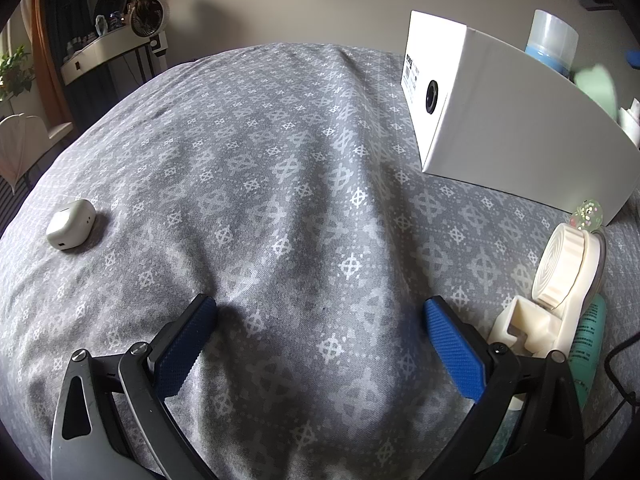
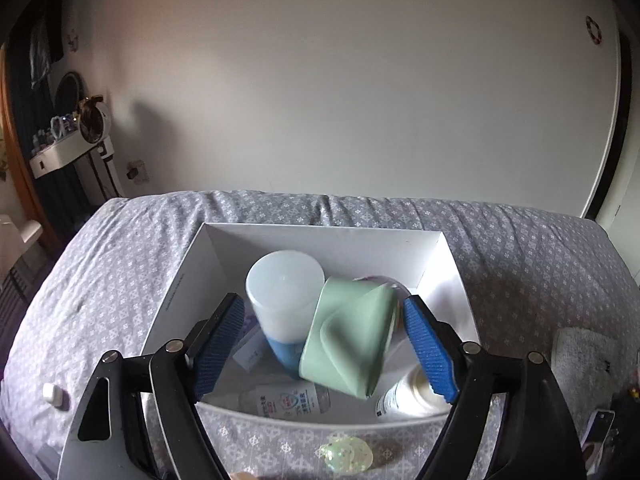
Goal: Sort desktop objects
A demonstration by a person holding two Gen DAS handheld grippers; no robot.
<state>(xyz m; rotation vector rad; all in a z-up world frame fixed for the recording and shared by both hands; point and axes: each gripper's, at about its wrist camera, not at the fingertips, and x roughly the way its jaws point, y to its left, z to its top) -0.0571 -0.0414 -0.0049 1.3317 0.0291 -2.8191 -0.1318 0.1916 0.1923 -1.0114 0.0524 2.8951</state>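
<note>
While both grippers hang over it, bedspread (image 1: 280, 160): grey w/ white diamond print, wrinkled; carries everything
Box (image 2: 332, 240): white, open top; holds frosted-cap blue bottle (image 2: 285, 296), 2 lying bottles near front wall, labels too blurred to read
Green pouch (image 2: 352, 344): tilted over box, between right gripper (image 2: 326, 346) fingers; blurred, contact w/ pads not clear; jaws wide apart
Left gripper (image 1: 320, 348): jaws apart, nothing between; over bare cloth
Tape dispenser (image 1: 560, 288): cream, just right of left gripper; partly hidden by finger; teal tube (image 1: 588, 344) beside it
Earbud case (image 1: 70, 226): white, far left, well apart from box
Glitter ball (image 2: 346, 454): in front of box, outside it
</note>
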